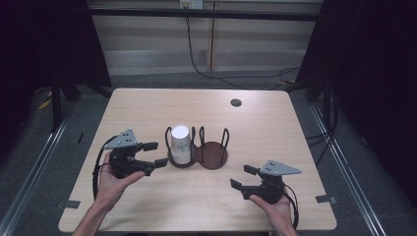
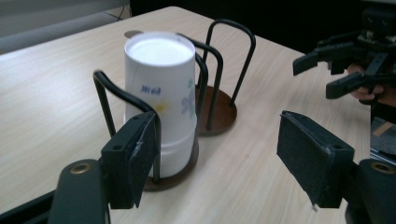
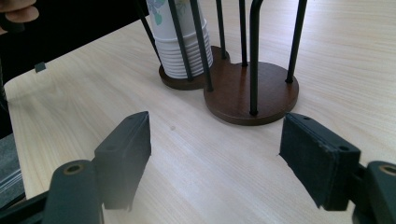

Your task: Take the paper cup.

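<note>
— Where's the stack of paper cups sitting?

— Upside down in the left ring of the brown two-ring cup holder, near the middle of the wooden table. The black wire hoops stand around it; the right ring is bare wood. From the right gripper view you can count the nested rims at the bottom of the stack.

— And the left gripper?

— Held just left of the stack, jaws pointing at it, apart with nothing between them. In its own view the left pad overlaps a hoop and the cups (whether it touches the wire I can't quite tell from that angle); from above there is a small gap.

— The right gripper?

— Lower right of the holder, well apart from it, aimed toward the bare ring. Its jaws stand apart too, only tabletop between them, holding nothing.

— Anything else on the table?

— A small dark round grommet near the far edge.
</note>
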### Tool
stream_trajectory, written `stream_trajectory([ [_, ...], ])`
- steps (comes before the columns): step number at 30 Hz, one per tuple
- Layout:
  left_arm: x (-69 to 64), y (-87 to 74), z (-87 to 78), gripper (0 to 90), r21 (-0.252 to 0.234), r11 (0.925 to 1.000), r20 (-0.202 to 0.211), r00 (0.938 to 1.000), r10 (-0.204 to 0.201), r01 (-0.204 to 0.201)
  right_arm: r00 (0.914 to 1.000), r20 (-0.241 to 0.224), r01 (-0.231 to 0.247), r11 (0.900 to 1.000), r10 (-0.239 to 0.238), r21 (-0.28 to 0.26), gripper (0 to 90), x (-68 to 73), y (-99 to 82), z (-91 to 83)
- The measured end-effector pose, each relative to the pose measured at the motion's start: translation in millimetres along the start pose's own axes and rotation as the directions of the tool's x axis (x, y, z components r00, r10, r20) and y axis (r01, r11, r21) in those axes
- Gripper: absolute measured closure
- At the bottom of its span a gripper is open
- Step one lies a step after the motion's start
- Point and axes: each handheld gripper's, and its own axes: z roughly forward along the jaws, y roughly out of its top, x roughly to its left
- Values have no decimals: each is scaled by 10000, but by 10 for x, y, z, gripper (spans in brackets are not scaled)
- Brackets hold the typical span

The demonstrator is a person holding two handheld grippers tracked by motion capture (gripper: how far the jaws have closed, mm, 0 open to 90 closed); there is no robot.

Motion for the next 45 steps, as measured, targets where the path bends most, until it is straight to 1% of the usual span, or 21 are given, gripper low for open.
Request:
stream_trajectory([
  [1, 0, 0, 0, 284, 0, 10000, 0, 10000, 0, 0, 10000, -10, 3, 10000, -3, 14, 245, 1, -1, 1],
  [3, 23, 86, 20, 259, -47, 10000, -128, 9999, 19, -20, 10000, -41, 24, 10000, -24, 7, 245, 2, -2, 1],
  [7, 63, 154, 49, 243, 16, 10000, -104, 9999, 23, -23, 10000, -78, -46, 10000, 46, 63, 248, 3, -3, 0],
  [14, 136, 254, 132, 238, 315, 9995, -176, 9998, -53, 59, 9999, -126, 8, 10000, -7, 75, 239, 10, -6, 4],
  [15, 136, 271, 137, 237, 414, 9991, -199, 9998, -62, 70, 9999, -128, 12, 10000, -11, 86, 238, 13, -7, 6],
  [18, 130, 319, 153, 240, 423, 9991, -264, 9996, -38, 49, 9999, -141, 42, 9999, -41, 97, 237, 15, -9, 14],
  [20, 131, 392, 175, 240, 521, 9984, -321, 9992, 229, -212, 9998, -183, 18, 9998, -15, 174, 238, 14, -9, 20],
  [23, 146, 440, 196, 238, 624, 9977, -246, 9993, 272, -256, 9997, -251, 24, 9997, -18, 236, 239, 20, -9, 23],
  [25, 155, 509, 251, 238, 942, 9949, -229, 9990, 385, -362, 9996, -287, 37, 9997, -30, 226, 239, 21, -9, 25],
  [26, 155, 509, 251, 237, 942, 9949, -229, 9990, 385, -362, 9995, -299, 34, 9997, -27, 234, 239, 22, -9, 25],
  [27, 173, 552, 294, 230, 1316, 9904, -277, 9985, 467, -427, 9995, -303, 29, 9997, -22, 243, 239, 22, -9, 26],
  [29, 183, 565, 319, 221, 1372, 9898, -219, 9988, 427, -393, 9995, -306, 36, 9996, -28, 272, 239, 21, -10, 28],
  [31, 193, 597, 366, 219, 1607, 9859, -263, 9984, 507, -458, 9995, -303, 19, 9996, -10, 293, 239, 23, -11, 29],
  [32, 197, 609, 378, 198, 1622, 9855, -262, 9982, 545, -495, 9995, -327, 30, 9995, -20, 305, 239, 23, -12, 29],
  [33, 202, 622, 395, 201, 1599, 9860, -214, 9985, 510, -469, 9995, -322, 20, 9995, -10, 301, 238, 22, -12, 30],
  [36, 212, 675, 450, 209, 1927, 9794, -291, 9973, 674, -606, 9993, -373, -7, 9997, 16, 249, 238, 17, -12, 30],
  [37, 219, 693, 470, 219, 2002, 9781, -331, 9973, 653, -574, 9993, -364, 1, 9997, 8, 253, 238, 16, -11, 30],
  [41, 232, 753, 550, 235, 2420, 9679, -423, 9959, 802, -676, 9993, -361, 11, 9997, -2, 248, 238, 17, -11, 27],
  [43, 236, 765, 598, 258, 2702, 9598, -388, 9952, 895, -758, 9993, -363, 19, 9997, -10, 252, 238, 18, -12, 29],
  [44, 259, 764, 653, 258, 2938, 9530, -481, 9946, 919, -739, 9993, -375, 13, 9997, -4, 256, 238, 18, -13, 30],
  [45, 281, 766, 675, 256, 3088, 9485, -445, 9951, 886, -706, 9993, -377, 18, 9997, -8, 263, 238, 18, -14, 33],
])
